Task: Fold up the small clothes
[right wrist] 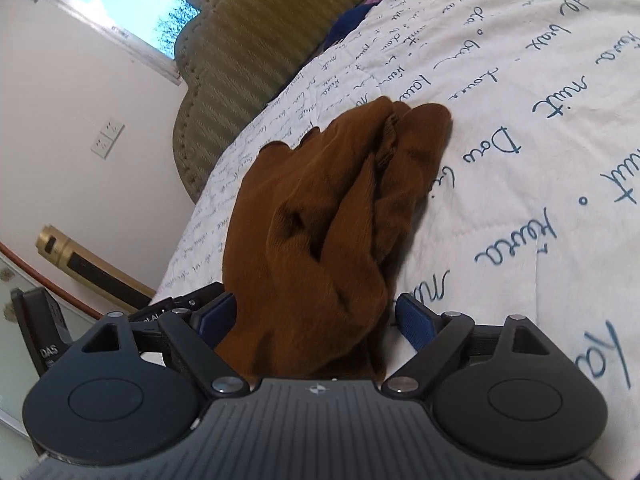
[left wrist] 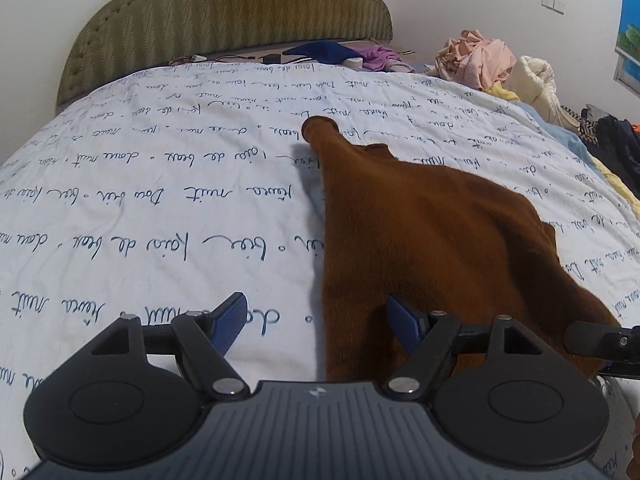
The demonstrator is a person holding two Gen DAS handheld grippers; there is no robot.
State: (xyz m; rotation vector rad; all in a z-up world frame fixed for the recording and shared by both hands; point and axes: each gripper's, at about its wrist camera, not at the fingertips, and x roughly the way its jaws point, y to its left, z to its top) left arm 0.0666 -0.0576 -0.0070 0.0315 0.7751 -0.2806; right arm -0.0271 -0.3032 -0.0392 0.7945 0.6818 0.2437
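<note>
A small brown knit garment [left wrist: 420,232] lies on the white bedspread with blue script [left wrist: 160,200], one sleeve stretched toward the headboard. My left gripper [left wrist: 316,320] is open above the garment's near left edge; its right blue pad rests on the fabric, its left pad over the bedspread. In the right wrist view the garment [right wrist: 320,220] is bunched in folds and runs between the open jaws of my right gripper [right wrist: 316,320], which is tilted. The right gripper's tip also shows at the left wrist view's right edge [left wrist: 600,344].
A green padded headboard [left wrist: 224,12] stands at the back. Blue and purple clothes [left wrist: 344,54] lie near it. A pile of pink, cream and dark clothes [left wrist: 500,68] covers the right side of the bed. A window [right wrist: 120,4] and wall sockets [right wrist: 106,140] are on the wall.
</note>
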